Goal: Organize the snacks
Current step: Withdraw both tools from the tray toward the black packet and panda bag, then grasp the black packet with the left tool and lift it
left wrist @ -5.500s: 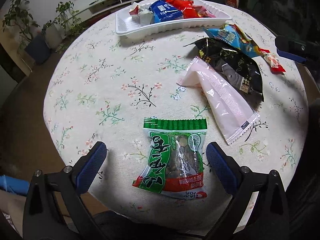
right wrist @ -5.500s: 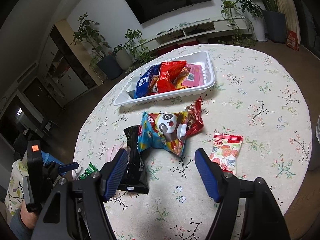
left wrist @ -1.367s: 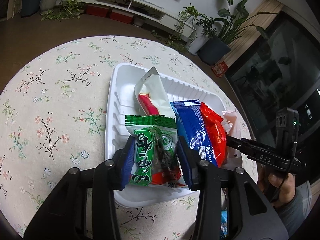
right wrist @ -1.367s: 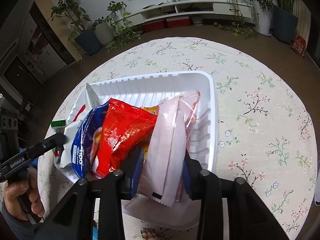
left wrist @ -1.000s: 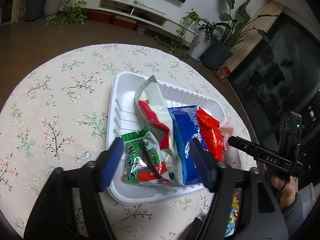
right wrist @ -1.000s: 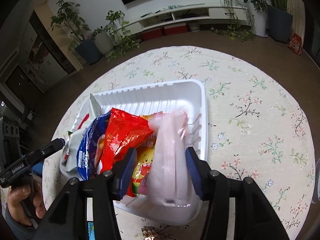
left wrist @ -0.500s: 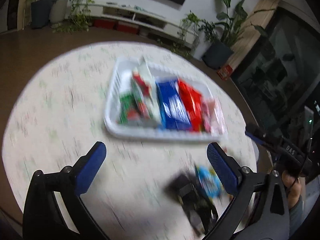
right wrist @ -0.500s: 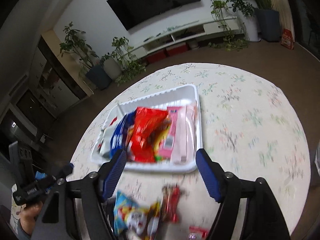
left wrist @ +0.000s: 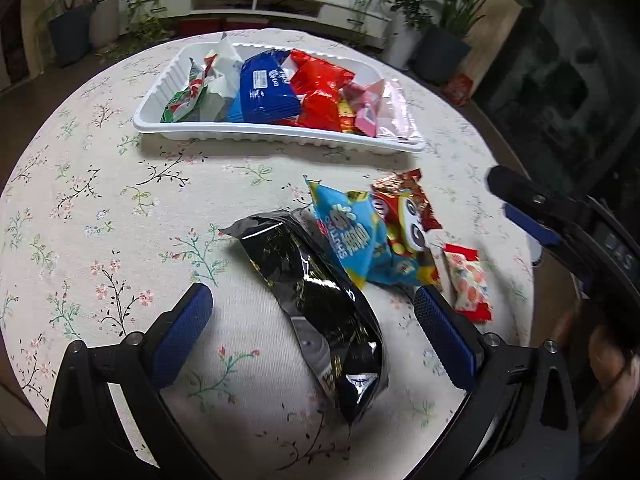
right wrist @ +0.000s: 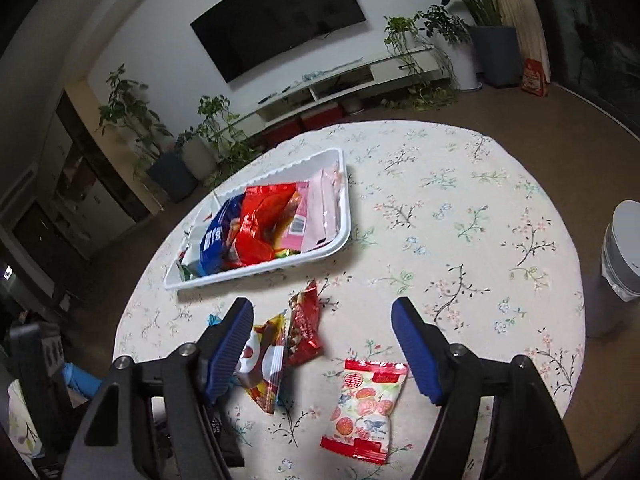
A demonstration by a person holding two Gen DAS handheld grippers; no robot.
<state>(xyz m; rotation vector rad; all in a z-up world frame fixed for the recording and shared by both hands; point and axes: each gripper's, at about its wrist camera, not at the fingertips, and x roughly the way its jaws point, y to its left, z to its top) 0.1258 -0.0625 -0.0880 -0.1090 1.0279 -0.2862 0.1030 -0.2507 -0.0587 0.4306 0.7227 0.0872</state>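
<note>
A white tray at the far side of the round table holds several snack packs: green, white, blue, red and pink. It also shows in the right wrist view. My left gripper is open and empty above a black foil bag. A blue panda pack and a small red pack lie beside the bag. My right gripper is open and empty above the small red pack and a red-and-white candy pack.
The table has a floral cloth. A white bin stands past the table's right edge. The right gripper shows at the right of the left wrist view. Plants and a TV shelf stand behind.
Both grippers let go of their packs in the tray, opened, and pulled back from it. They now hang over the loose packs at the near side.
</note>
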